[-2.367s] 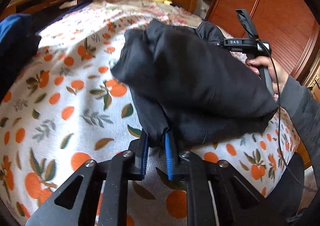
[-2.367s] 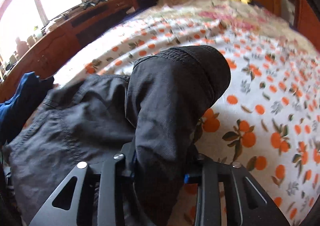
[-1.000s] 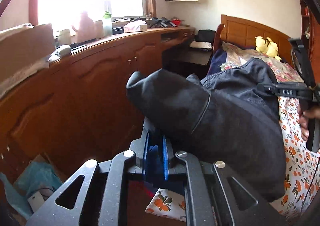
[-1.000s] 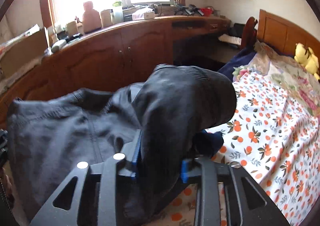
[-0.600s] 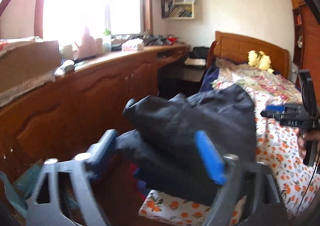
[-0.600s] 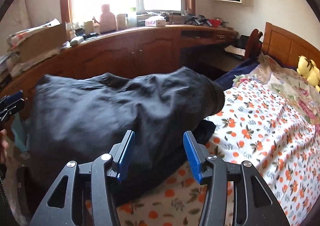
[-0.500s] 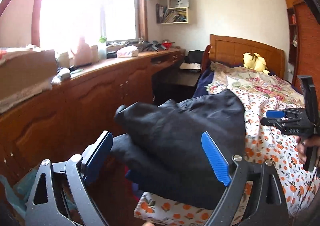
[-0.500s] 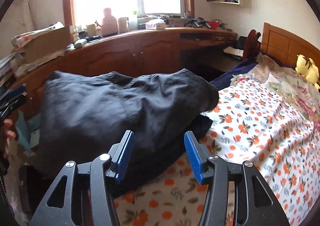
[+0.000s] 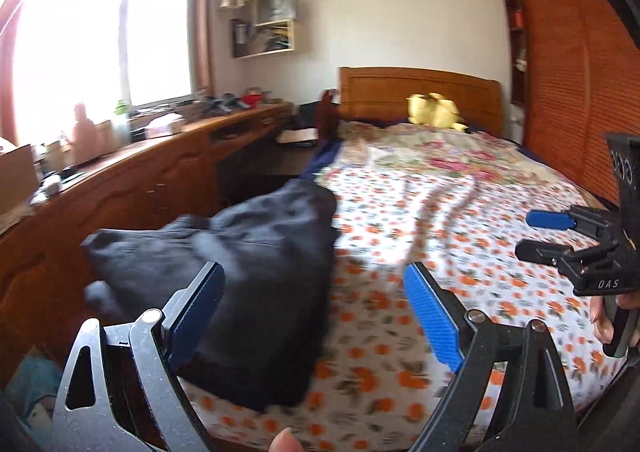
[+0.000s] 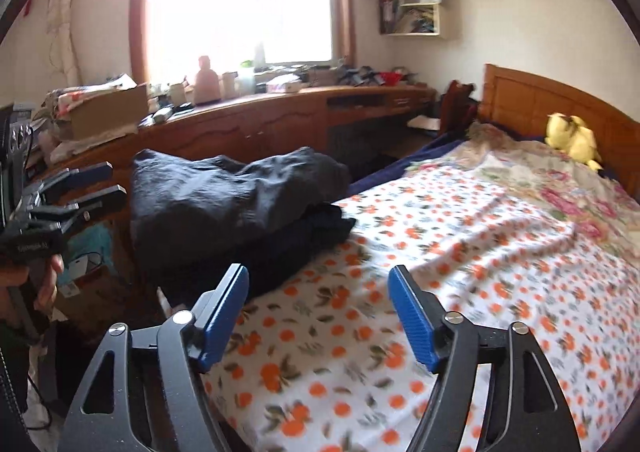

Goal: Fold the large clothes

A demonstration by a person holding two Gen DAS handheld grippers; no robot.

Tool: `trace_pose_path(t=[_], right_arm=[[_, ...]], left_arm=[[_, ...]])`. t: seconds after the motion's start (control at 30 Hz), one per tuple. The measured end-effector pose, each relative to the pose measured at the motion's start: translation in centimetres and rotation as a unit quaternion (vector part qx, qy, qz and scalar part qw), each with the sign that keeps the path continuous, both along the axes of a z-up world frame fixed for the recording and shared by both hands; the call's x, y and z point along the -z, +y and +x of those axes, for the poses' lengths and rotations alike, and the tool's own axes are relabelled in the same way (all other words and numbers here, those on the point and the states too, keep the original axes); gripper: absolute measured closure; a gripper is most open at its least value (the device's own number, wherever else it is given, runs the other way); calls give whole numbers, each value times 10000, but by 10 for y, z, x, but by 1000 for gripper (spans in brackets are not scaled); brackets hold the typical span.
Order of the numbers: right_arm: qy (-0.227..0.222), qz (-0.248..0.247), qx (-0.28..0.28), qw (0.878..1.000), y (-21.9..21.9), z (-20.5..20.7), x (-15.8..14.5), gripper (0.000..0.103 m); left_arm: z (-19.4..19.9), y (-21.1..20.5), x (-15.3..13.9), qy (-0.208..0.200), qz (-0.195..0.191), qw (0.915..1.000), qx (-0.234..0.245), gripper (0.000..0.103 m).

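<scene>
A folded dark grey garment (image 9: 240,272) lies at the left edge of the bed, on top of a darker folded garment (image 10: 304,248); it also shows in the right wrist view (image 10: 224,195). My left gripper (image 9: 316,292) is open and empty, just in front of the pile. My right gripper (image 10: 318,300) is open and empty, over the orange-print bedspread (image 10: 460,252) to the right of the pile. Each gripper shows in the other's view, the right one (image 9: 560,236) and the left one (image 10: 80,187).
A long wooden cabinet (image 10: 260,123) with clutter runs along the bed's left side under the window. A wooden headboard (image 9: 420,95) and a yellow plush toy (image 9: 434,111) stand at the far end. A wooden wardrobe (image 9: 572,91) is on the right.
Both grippers carried the dark garment to the bed's left edge, set it on the pile and opened. Since then both have drawn back from it and stay open.
</scene>
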State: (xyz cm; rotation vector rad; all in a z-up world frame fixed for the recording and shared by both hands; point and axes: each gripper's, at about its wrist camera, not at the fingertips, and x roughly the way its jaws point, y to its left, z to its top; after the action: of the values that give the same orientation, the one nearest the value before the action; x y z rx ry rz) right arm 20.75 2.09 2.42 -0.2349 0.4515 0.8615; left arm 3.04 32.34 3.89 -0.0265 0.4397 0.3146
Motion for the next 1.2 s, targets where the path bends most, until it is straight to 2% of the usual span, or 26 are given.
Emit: trace_pose_path(t=[0.33,0.5,0.8,1.0,1.2], right_arm=[[-55,-3,709,9975,-57,-8,22,26],[-62,-42,1278,9918,-78,-9,37,24],[69,10,1864,9824,-112,-16,50,24],[-14,14,2190,9757,-132,-39,50,24],[-48,174,2469,9689,-155,-79,45,24]], left_arm=[[34,-76,22,155,-174,9981,578,12],[50,-105,36,208,-288,9965,756,12],[79,-164,62,404,-355,9924,1111,12],[85,-209,76,506,-321,9889,1362,12],[73,-250,83,594,-363,9839,1647,12]])
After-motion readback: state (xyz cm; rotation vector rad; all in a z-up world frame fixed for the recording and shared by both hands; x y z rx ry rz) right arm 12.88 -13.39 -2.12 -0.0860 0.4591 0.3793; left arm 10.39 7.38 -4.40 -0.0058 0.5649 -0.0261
